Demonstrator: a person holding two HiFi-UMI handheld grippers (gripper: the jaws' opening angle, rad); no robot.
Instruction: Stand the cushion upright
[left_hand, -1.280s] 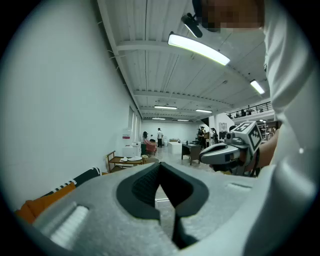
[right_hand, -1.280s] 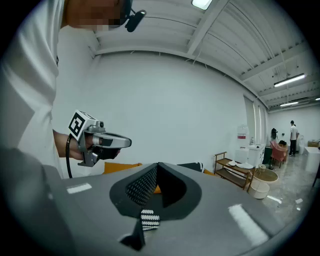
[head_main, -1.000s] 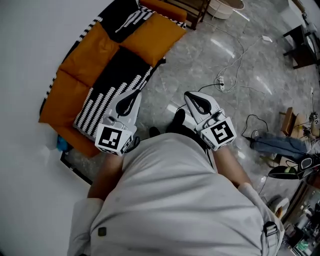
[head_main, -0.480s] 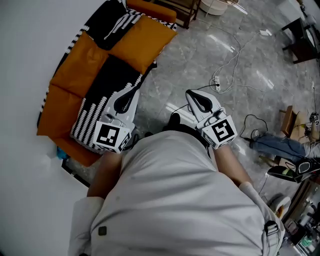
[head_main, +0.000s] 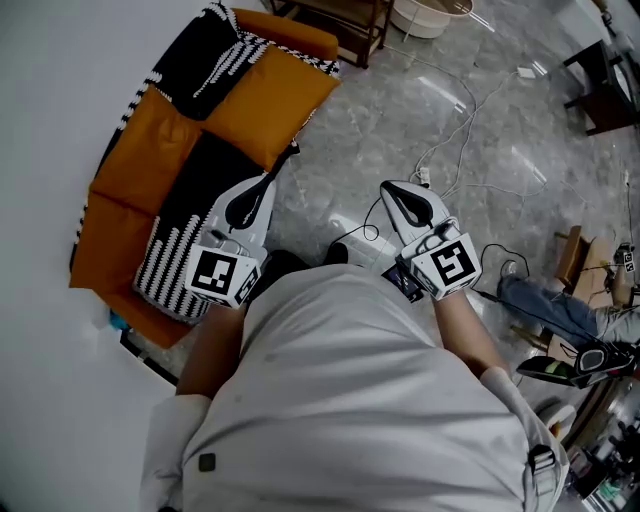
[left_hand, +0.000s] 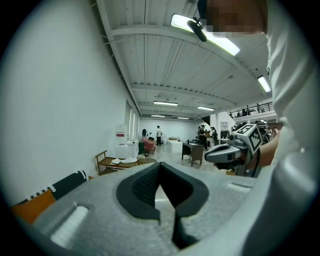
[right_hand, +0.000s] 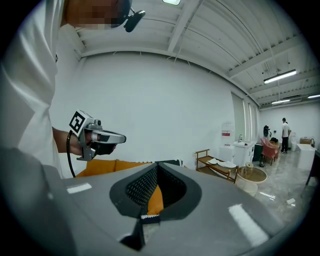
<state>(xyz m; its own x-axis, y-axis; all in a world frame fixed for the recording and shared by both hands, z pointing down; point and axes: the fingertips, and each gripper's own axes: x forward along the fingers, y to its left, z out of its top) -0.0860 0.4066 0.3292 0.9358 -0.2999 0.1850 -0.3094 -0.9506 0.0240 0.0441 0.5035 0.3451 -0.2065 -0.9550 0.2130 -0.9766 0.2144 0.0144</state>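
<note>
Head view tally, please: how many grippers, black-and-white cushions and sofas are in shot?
grippers: 2 (left gripper, right gripper)
black-and-white cushions: 2
sofa: 1
total: 5

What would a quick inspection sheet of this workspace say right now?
Surface: glossy grey marble floor.
Job's things: orange square fabric cushion seems to lie flat on the low orange-and-black striped sofa.
Clutter: crumpled blue cloth on the floor at right.
Grippers: left claw and right claw both shut, empty, touching nothing.
Cables: thin white cables trail loose across the floor.
Surroundings: plain white wall behind the sofa; wooden slatted table and round white basket beyond.
</note>
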